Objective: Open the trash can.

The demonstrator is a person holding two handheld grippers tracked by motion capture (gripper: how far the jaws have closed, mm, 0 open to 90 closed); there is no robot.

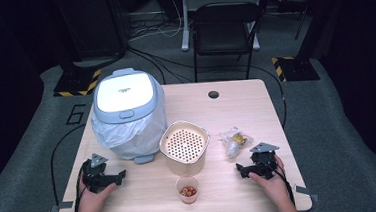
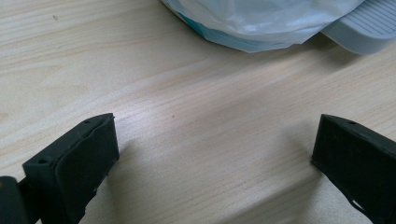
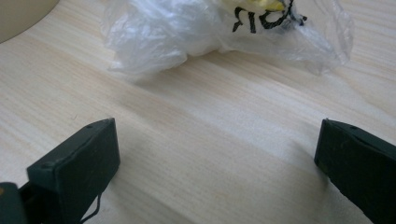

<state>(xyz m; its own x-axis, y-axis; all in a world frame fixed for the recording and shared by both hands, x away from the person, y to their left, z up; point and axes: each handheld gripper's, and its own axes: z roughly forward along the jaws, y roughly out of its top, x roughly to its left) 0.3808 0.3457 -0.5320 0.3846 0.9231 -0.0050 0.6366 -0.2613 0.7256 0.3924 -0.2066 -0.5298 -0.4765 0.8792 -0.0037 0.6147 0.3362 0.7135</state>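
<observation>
Plainly both tools gape empty — left tool (image 1: 112, 180), right tool (image 1: 246, 170) — bin (image 2: 261, 23) cropped.

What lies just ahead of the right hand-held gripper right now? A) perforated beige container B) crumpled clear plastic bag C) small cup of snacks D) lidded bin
B: the crumpled clear plastic bag lies just beyond the right hand-held gripper, whose open jaws hold nothing.

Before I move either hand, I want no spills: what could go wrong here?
The small cup of snacks stands between both hands near the table's front edge; a sweeping forearm could tip it. The crumpled plastic bag ahead of the open right gripper looks slippery and may slide when pinched. The bin's loose liner could snag the left gripper.
</observation>
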